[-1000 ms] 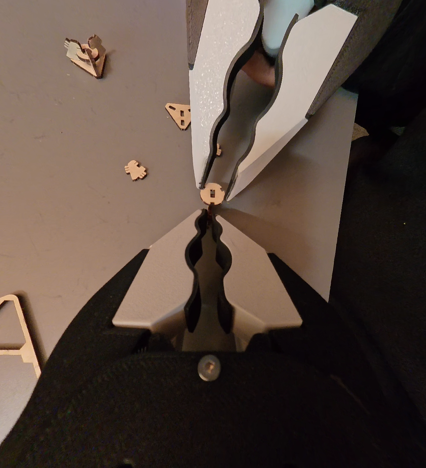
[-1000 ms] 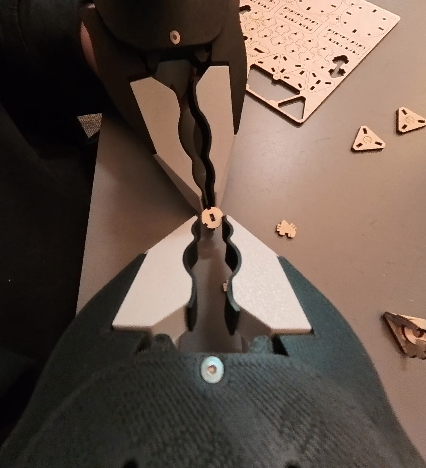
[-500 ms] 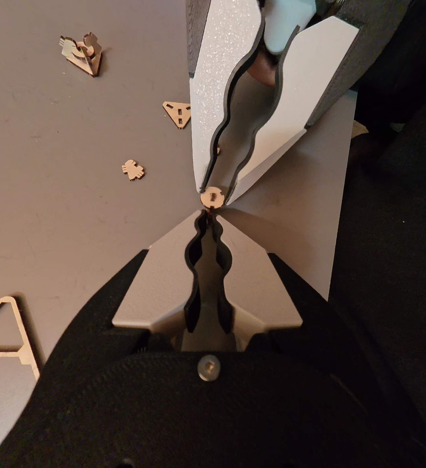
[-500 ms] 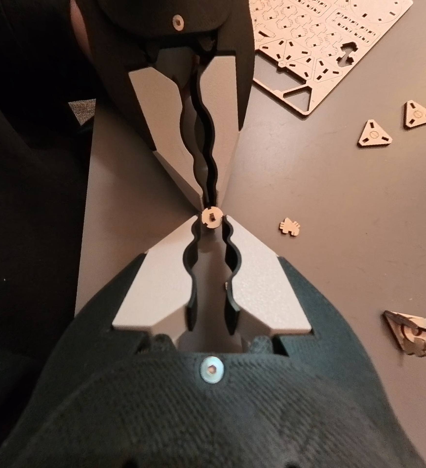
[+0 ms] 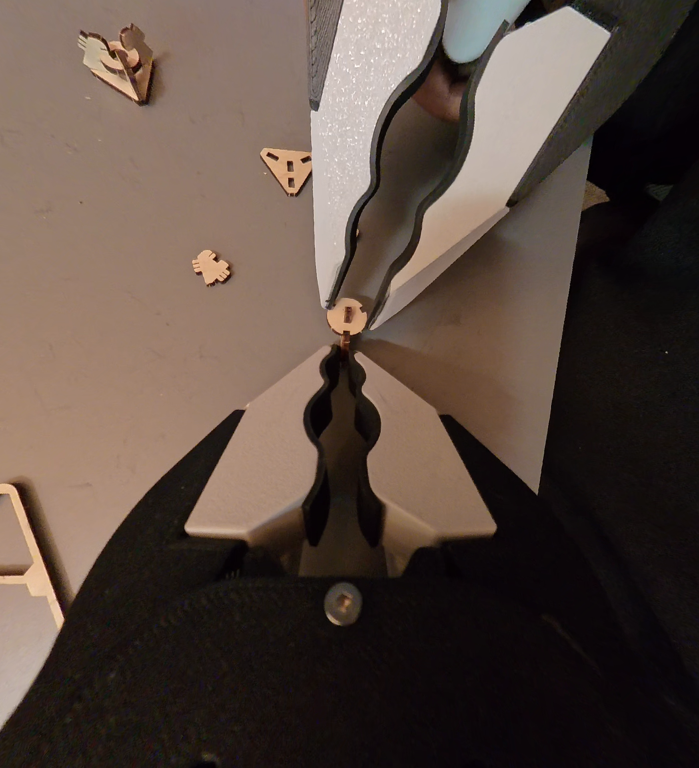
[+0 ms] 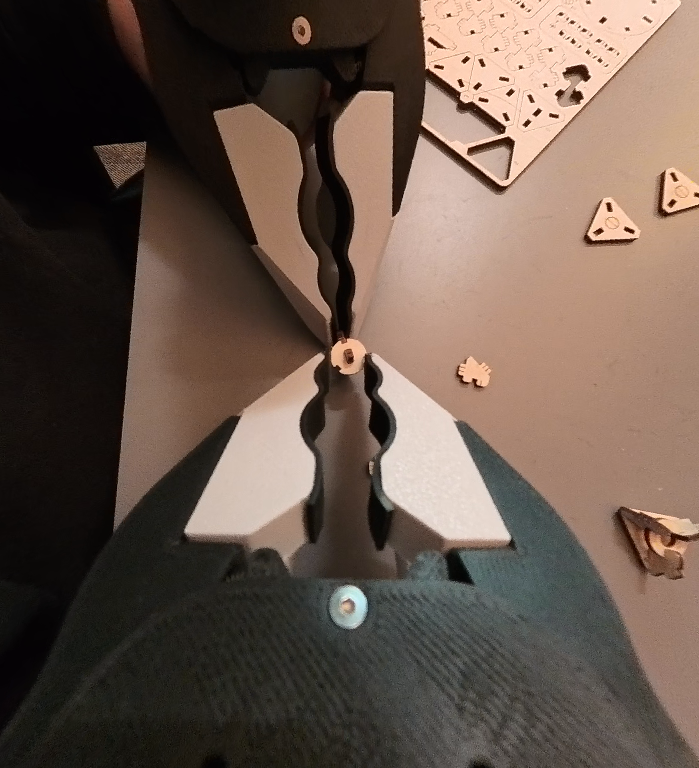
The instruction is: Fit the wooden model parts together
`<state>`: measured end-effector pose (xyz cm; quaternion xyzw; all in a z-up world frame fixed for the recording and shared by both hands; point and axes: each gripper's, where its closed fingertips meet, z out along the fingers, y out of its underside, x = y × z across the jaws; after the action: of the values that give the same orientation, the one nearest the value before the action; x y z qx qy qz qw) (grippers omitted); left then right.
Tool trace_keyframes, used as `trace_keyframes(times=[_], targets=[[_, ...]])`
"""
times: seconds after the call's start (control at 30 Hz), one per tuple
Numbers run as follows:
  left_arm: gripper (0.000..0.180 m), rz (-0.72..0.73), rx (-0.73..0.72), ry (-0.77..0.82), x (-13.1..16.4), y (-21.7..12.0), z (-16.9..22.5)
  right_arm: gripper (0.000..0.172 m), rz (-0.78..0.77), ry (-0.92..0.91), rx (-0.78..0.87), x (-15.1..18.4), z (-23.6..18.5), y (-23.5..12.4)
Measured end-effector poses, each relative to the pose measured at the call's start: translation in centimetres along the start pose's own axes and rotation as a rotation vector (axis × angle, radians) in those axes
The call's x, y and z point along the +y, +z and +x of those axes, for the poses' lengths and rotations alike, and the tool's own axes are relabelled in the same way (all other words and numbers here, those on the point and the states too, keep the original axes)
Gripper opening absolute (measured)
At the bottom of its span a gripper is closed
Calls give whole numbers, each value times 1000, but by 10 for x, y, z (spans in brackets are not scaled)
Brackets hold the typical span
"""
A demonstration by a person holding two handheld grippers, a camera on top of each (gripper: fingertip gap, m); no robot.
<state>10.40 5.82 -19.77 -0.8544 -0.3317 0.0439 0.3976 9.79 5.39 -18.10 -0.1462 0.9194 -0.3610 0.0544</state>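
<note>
My left gripper (image 5: pixel 344 352) is shut on a thin wooden piece (image 5: pixel 344 344), held edge-on and pointing forward. My right gripper (image 6: pixel 348 365) is shut on a small round wooden disc (image 6: pixel 348 357) with a slot in its middle and notches on its rim. The two grippers meet tip to tip above the grey table (image 5: pixel 132 374). The thin piece touches the disc (image 5: pixel 347 316) at its rim notch, and a dark tab shows in the middle slot. The right gripper (image 5: pixel 352 309) comes in from the top of the left wrist view. The left gripper (image 6: pixel 341 330) comes in from the top of the right wrist view.
A laser-cut wooden sheet (image 6: pixel 547 62) lies at the far right, and its corner shows in the left wrist view (image 5: pixel 7 540). Loose triangular pieces (image 6: pixel 611 226) (image 5: pixel 287 168), a small toothed piece (image 6: pixel 474 371) and a partly built wooden assembly (image 6: pixel 651 540) lie on the table. The table edge (image 6: pixel 132 332) is close.
Both grippers keep their grips and stay tip to tip. The thin piece has pressed slightly closer against the disc. The pieces on the table shift a little in view.
</note>
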Motion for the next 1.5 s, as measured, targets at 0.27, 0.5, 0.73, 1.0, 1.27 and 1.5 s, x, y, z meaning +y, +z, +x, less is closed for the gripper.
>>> trace_keyframes(times=[0.27,0.5,0.73,1.0,1.27,1.5], targets=[[1,0,-10,12,0,0,0,14,-26,-23,13,1,-1,1],[1,-1,-18,20,0,0,0,15,-3,-27,8,-1,0,1],[1,-1,-16,17,0,0,0,11,183,-16,-40,-22,0,-13],[0,-1,-16,17,0,0,0,4,144,-6,-34,-14,1,-4],[0,-1,-15,15,0,0,0,5,120,15,-39,-8,2,-1],[1,-1,-12,11,0,0,0,6,140,1,-20,-12,3,-3]])
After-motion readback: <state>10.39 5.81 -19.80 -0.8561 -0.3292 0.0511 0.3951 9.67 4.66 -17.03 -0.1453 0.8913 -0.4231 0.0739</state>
